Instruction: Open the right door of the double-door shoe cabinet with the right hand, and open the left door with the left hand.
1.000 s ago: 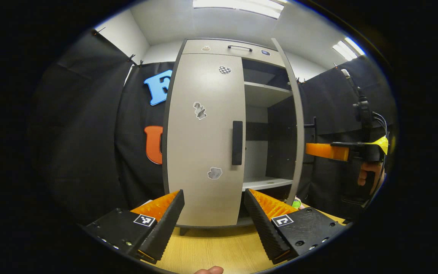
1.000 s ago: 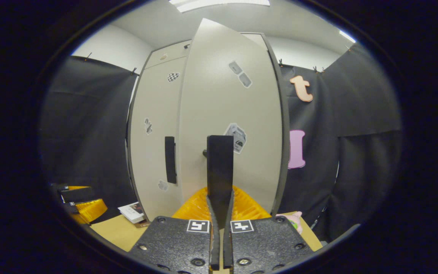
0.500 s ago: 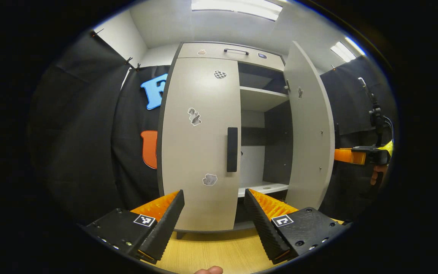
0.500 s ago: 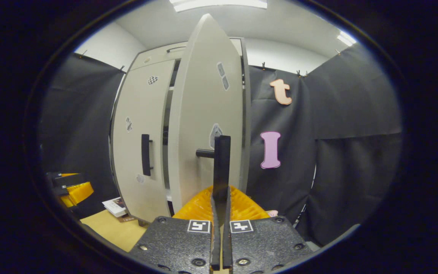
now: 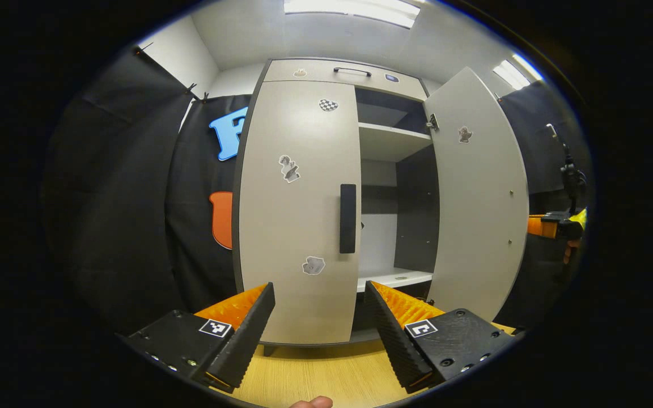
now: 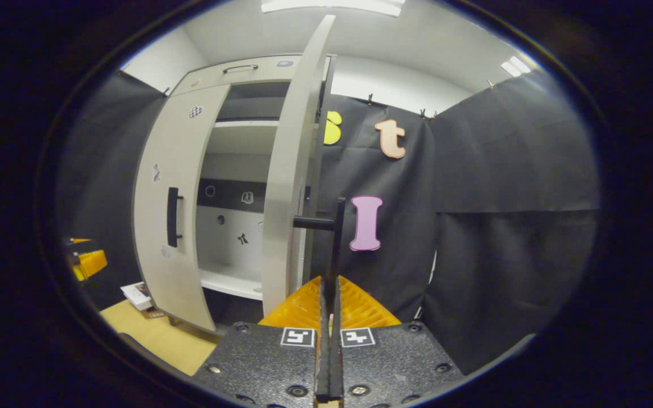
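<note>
The shoe cabinet (image 5: pixel 326 71) stood at the middle of the left gripper view, and its right door (image 5: pixel 476 192) hung swung wide at about three o'clock, showing the bare shelves (image 5: pixel 394 139) and the pale back panel inside. In the right gripper view that same right door (image 6: pixel 289 170) appeared nearly edge-on at twelve o'clock, and its dark handle (image 6: pixel 335 238) ran straight down into the right gripper (image 6: pixel 328 306), whose fingers were pressed together on the bar, so the grip looked firm. The left door (image 5: pixel 298 209) sat closed and flush, its black handle (image 5: pixel 348 218) upright near the door's inner edge, just above the centre of the view. The left gripper (image 5: pixel 319 320) hovered at six o'clock with its fingers spread wide, well short of that handle and touching nothing, above the wooden floor (image 5: pixel 315 374). By my judgement the right door's step was all but done, and the step in hand was the left door. To do it well, the left gripper would want to go forward and a little up until the spread fingers straddled the upright bar near its middle, then close squarely on it from both sides. The pull should then follow the door's arc around the hinge at nine o'clock, not a straight tug, lest the bar slip out of the fingers. The right door should be let go only once it rests open.
</note>
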### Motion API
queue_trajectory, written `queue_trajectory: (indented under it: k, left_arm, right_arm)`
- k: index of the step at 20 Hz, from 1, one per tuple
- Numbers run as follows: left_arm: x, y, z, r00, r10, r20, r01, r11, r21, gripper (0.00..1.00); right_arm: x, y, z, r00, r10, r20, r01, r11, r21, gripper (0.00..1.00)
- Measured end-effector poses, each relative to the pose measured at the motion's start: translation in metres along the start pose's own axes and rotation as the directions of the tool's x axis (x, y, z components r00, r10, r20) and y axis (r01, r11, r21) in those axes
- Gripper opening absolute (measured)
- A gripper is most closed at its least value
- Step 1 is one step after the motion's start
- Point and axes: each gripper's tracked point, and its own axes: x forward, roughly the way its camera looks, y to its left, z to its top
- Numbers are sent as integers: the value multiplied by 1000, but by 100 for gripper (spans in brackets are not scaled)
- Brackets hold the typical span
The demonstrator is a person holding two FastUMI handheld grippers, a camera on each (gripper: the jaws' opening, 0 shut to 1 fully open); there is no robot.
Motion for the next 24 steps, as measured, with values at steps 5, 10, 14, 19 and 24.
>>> queue_trajectory:
  k: [5,10,14,19,24]
  left_arm:
    - [-2,4,-4,1000,11,-14,-11,1000,-2,95]
    - [-5,15,-9,999,39,-29,-39,999,-1,95]
    - [-2,21,-13,998,47,-50,-49,998,-31,95]
    - [8,22,-9,998,51,-44,-53,998,-35,95]
    - [3,20,-9,998,48,-43,-50,998,-39,95]
  right_arm:
    - [0,-1,3,1000,-3,0,3,1000,9,4]
    - [-34,-16,-11,988,-153,-4,153,988,-33,4]
    - [-80,27,0,989,-115,89,107,990,86,4]
    - [-70,74,-11,999,-12,42,9,997,73,4]
    - [-38,95,-30,1000,1,-18,-1,1000,7,14]
